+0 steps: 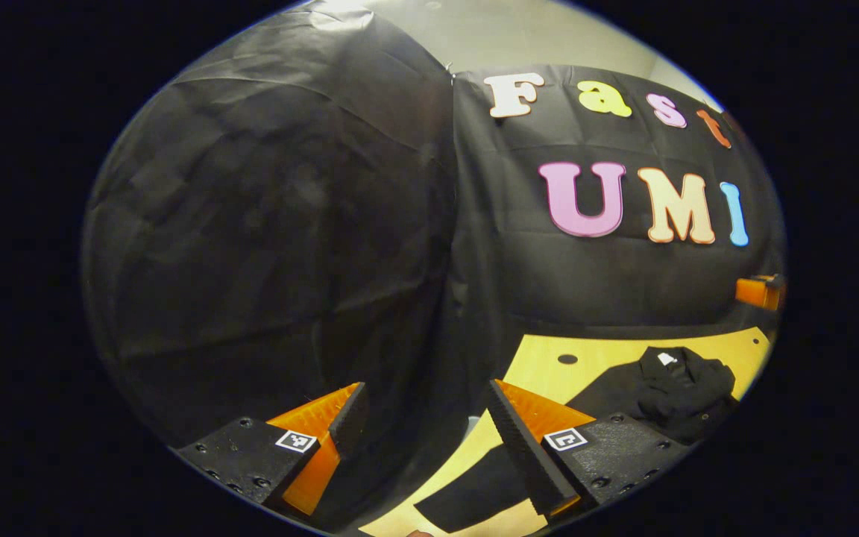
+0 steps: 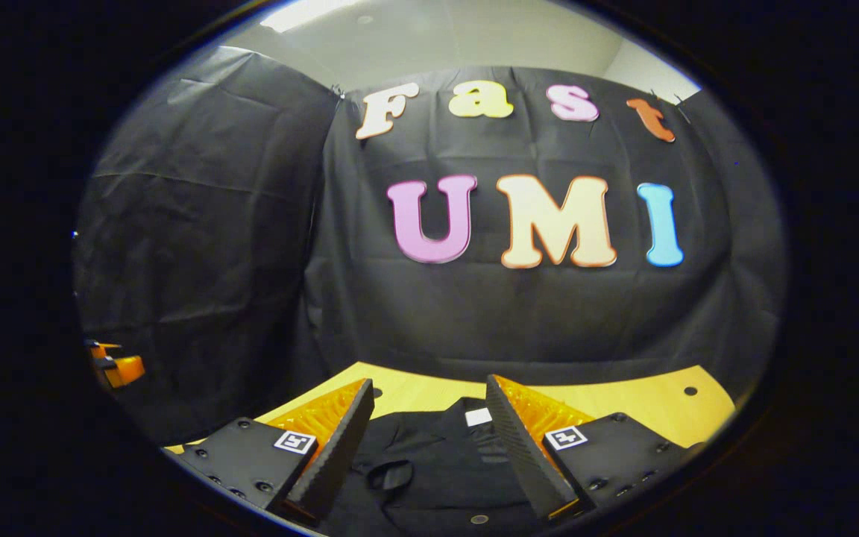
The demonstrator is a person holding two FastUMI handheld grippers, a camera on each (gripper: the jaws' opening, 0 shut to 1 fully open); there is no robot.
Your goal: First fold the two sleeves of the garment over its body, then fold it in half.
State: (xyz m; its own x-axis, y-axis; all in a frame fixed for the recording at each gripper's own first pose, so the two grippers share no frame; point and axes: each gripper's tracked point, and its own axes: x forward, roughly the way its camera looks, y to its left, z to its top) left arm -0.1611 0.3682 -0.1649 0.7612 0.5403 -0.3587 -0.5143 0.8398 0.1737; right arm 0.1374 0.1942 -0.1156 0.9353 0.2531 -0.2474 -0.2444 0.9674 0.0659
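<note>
The table (image 1: pixel 549 358) is the biggest thing under me, one pale wooden top running ahead of both my claws up to the dark booth wall, and on it lies the one garment (image 1: pixel 679 391), a dark shirt with a small white tag at its collar. From my left claw (image 1: pixel 429 418) the garment lies ahead and off to the right, its collar end bunched up farther out, and a long dark strip of it, which I take for a sleeve (image 1: pixel 474 488), runs back toward me and passes just under my right-hand finger. From my right claw (image 2: pixel 429 418) the garment (image 2: pixel 437 462) lies straight ahead and below, between my two fingers, collar and tag pointing away from me, so its long axis runs roughly along my own line of reach. My judgement is that the right claw is the nearer one to the body of the shirt, while the left claw is the nearer one to that loose sleeve, so the sleeve fold on that side would fall to the left. Both claws are spread wide with nothing between the fingers, and neither touches the cloth as far as I can tell. Counted: one table, one garment, one sleeve that I can make out, two claws, and two round holes in the tabletop, one (image 1: pixel 567 359) ahead of my left claw, one (image 2: pixel 690 390) ahead and right of my right claw.
</note>
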